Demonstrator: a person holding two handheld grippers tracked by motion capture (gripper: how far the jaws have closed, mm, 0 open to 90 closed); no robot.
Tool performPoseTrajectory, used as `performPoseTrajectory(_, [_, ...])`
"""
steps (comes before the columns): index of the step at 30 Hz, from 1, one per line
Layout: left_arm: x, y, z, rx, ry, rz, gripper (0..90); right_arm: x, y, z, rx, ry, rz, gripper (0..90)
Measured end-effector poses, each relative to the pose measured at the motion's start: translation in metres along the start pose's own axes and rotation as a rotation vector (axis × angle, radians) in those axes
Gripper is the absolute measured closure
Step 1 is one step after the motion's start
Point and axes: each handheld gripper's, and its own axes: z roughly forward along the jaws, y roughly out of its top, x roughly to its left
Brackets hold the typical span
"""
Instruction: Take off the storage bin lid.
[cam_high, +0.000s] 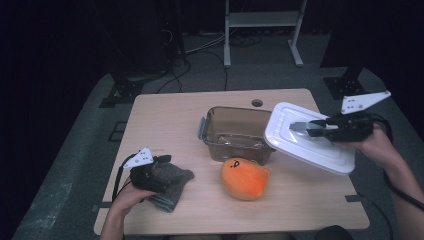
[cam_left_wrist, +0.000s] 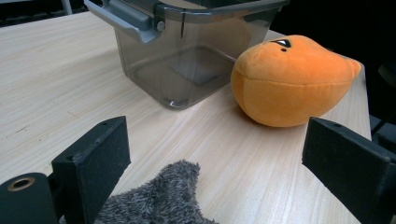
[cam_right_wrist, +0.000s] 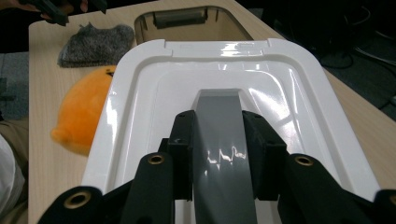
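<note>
R claw (cam_right_wrist: 218, 154) – white lid (cam_high: 310, 137) by handle

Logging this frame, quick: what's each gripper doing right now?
Left gripper: open, over the grey cloth, holding nothing.
Right gripper: shut on the white lid by its grey handle.

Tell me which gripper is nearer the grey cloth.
Left. The left gripper sits right over the grey cloth; the right gripper is across the table, holding the white lid.

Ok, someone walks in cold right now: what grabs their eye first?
The white lid, held tilted in the air at the table's right by its grey handle, which the right tool clamps. Next, the orange plush lying in front of the open smoky container, then the grey cloth under the left tool.
</note>
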Motion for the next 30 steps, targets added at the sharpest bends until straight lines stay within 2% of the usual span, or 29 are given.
performPoseTrajectory(1, [0.0, 0.0, 0.0, 0.0, -0.001, 0.0, 6.9, 0.001, -0.012, -0.01, -0.002, -0.014, 0.021, 65.6])
performPoseTrajectory(2, [0.0, 0.0, 0.001, 0.0, -0.003, 0.0, 6.9, 0.001, -0.012, -0.01, -0.002, -0.014, 0.021, 65.6])
performPoseTrajectory(7, [-0.001, -0.001, 0.0, 0.001, -0.001, 0.003, 6.9, 0.006, -0.041, -0.03, 0.002, -0.048, 0.057, 65.5])
performPoseTrajectory(8, [-0.001, -0.001, 0.0, 0.001, -0.001, 0.003, 6.8, 0.006, -0.041, -0.03, 0.002, -0.048, 0.057, 65.5])
performPoseTrajectory(12, [-0.001, -0.001, -0.002, -0.005, 0.003, 0.001, 6.8, 0.007, -0.06, -0.035, 0.012, -0.063, 0.088, 65.6])
performPoseTrajectory(16, [0.0, -0.001, -0.004, -0.012, 0.004, -0.002, 6.8, 0.007, -0.077, -0.031, 0.024, -0.06, 0.109, 65.6])
performPoseTrajectory(21, [0.0, -0.001, -0.003, -0.008, 0.001, 0.001, 6.8, 0.008, -0.097, -0.017, 0.044, -0.051, 0.132, 65.5])
performPoseTrajectory(30, [-0.001, -0.001, -0.003, -0.006, -0.001, 0.001, 6.9, 0.009, -0.112, 0.003, 0.061, -0.027, 0.151, 65.5])
